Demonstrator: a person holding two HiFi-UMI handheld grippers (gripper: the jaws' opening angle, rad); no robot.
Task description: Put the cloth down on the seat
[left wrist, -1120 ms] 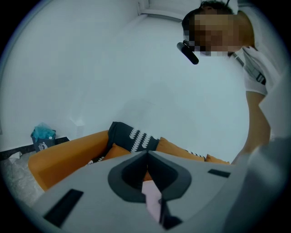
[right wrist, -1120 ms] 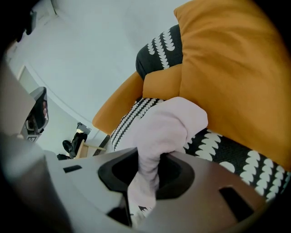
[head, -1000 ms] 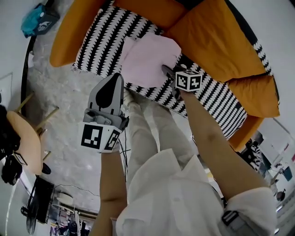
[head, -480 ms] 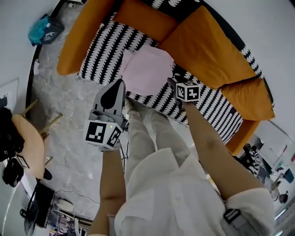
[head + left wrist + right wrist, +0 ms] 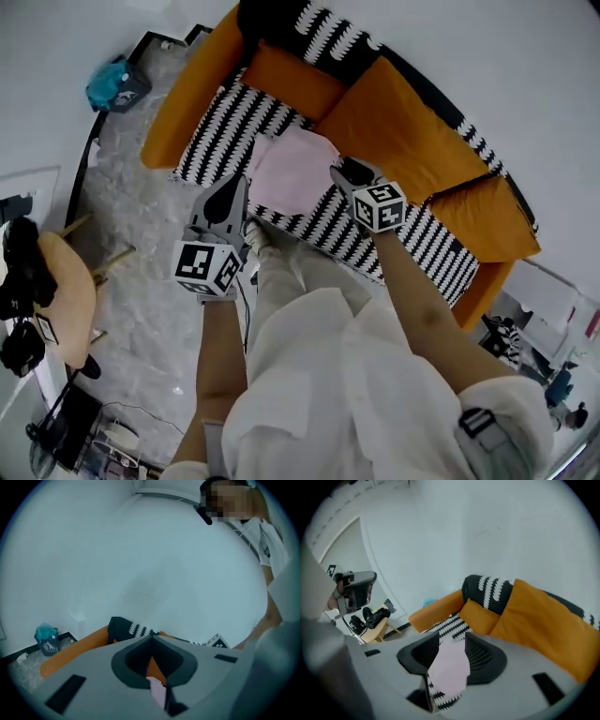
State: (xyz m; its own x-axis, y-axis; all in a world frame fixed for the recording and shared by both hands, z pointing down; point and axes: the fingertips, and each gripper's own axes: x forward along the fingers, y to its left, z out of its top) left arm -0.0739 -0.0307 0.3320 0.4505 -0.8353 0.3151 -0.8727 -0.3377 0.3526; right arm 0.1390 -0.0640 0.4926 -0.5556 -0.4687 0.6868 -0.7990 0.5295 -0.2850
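Note:
A pale pink cloth lies flat on the black-and-white patterned seat of an orange sofa. My right gripper hovers over the cloth's right edge, clear of it. Its jaws stand wide and are closing a little, with nothing held between them. In the right gripper view the cloth shows through the gap of the right gripper, down on the seat. My left gripper hangs in front of the sofa edge, empty. In the left gripper view the left gripper has its tips together, with a sliver of cloth behind.
Orange back cushions and an orange armrest bound the seat. The person's legs stand on the marbled floor against the sofa front. A round wooden table is at the left and a teal bag lies far left.
The right gripper has let go of the pink cloth, opened and pulled back from it. The cloth stays on the seat. The head view has drawn back from the sofa.

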